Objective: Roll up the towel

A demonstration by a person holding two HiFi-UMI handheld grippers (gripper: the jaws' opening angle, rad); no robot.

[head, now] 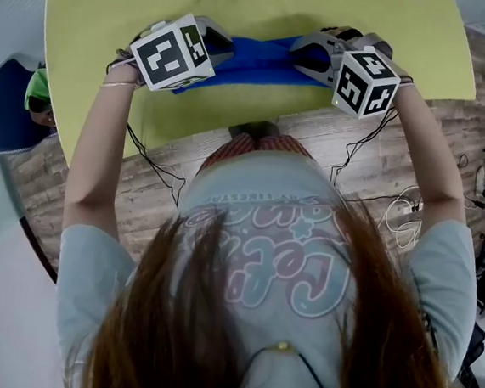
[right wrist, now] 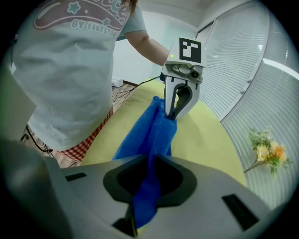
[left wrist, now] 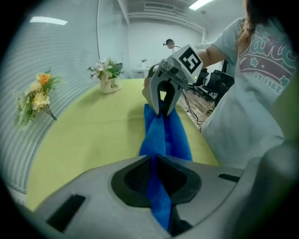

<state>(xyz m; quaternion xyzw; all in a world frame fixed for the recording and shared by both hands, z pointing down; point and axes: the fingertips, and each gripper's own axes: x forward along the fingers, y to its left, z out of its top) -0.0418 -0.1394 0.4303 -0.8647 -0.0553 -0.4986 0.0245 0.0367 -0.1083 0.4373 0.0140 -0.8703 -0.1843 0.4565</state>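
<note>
So the blue terry-cloth towel (head: 259, 61) is bunched into a long strip on the yellow-green table (head: 243, 10). Its long axis runs straight from one pair of jaws to the other. The left gripper (left wrist: 156, 184) has its jaws clamped nearly together on one end, with the cloth running out ahead of them. The right gripper (right wrist: 147, 186) is pinched onto the far end the same way. Neither hand is nearer, each owns an end. My guess is no proper roll yet, and any rolling will turn about that jaw-to-jaw line.
</note>
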